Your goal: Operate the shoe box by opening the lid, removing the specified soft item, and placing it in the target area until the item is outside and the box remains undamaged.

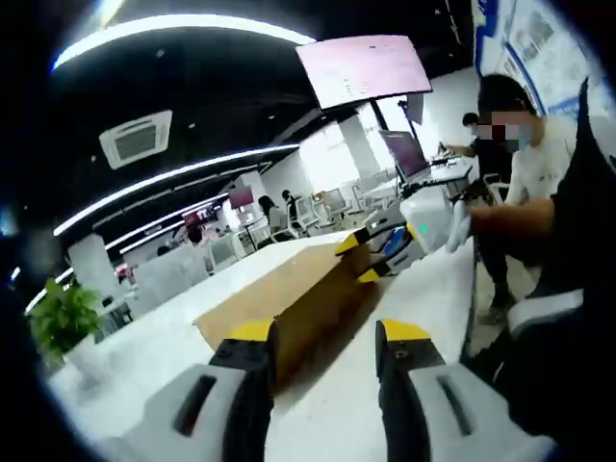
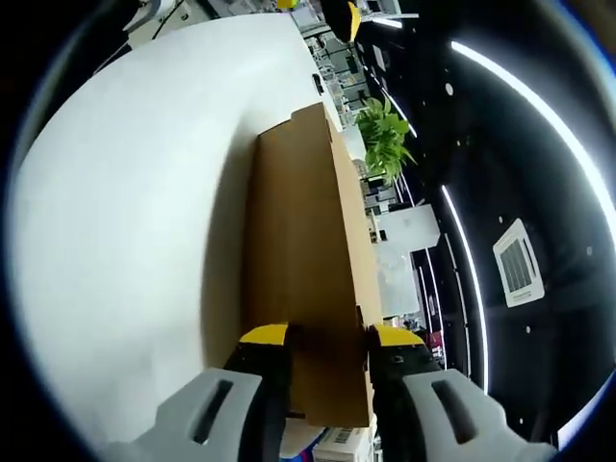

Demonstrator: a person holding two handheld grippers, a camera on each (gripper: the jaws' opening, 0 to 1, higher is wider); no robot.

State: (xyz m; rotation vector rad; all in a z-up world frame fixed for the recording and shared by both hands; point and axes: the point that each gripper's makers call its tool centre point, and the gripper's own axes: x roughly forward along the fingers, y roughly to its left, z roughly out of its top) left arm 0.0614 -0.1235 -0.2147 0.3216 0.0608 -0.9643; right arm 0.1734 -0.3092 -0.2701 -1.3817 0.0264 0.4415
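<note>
A closed brown cardboard shoe box (image 1: 289, 289) lies on the white table (image 1: 173, 337). In the left gripper view my left gripper (image 1: 327, 337) stands open at the box's near end, and the corner of the box reaches into the wide gap between the jaws. At the far end my right gripper (image 1: 361, 260), held by a gloved hand (image 1: 452, 226), has one yellow tip above the box and one below it. From the right gripper view, the right gripper (image 2: 327, 342) has cardboard of the box (image 2: 298, 241) filling the gap between its jaws. The left gripper (image 2: 322, 10) shows past the far end.
A potted plant (image 2: 385, 135) stands beyond the table's edge, the same plant (image 1: 63, 318) at lower left in the left gripper view. A person (image 1: 534, 164) stands close on the right by desks with monitors (image 1: 404, 149). Bare white table (image 2: 125, 192) stretches beside the box.
</note>
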